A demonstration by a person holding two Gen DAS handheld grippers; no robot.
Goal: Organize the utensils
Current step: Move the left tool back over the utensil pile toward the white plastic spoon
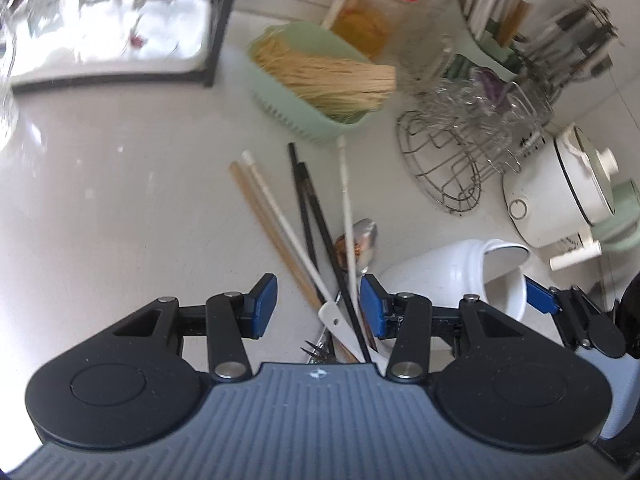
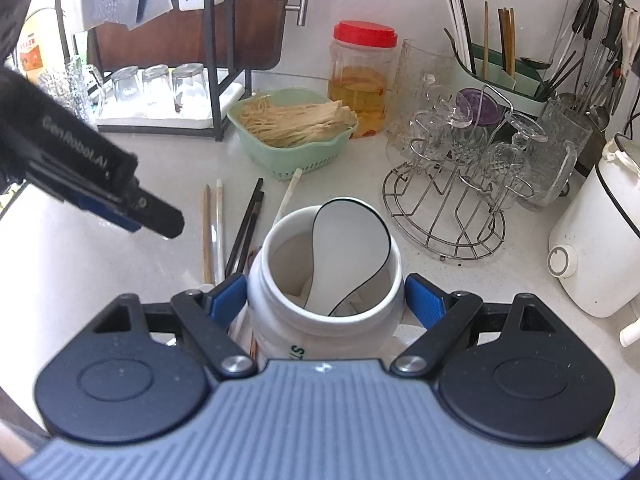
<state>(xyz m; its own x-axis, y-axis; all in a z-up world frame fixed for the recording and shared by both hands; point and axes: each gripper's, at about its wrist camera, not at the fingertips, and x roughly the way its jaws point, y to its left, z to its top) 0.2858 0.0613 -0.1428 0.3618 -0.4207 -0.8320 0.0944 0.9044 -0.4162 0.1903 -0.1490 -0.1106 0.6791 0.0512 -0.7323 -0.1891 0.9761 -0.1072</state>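
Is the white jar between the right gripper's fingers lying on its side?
No: in the right wrist view the white jar stands upright, mouth up, between the blue pads of the right gripper.

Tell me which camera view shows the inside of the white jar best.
The right wrist view. It looks down into the white jar held in the right claw, showing its open mouth and a white scoop-like piece inside. The left wrist view shows the jar only from the side, its lower part behind the left claw.
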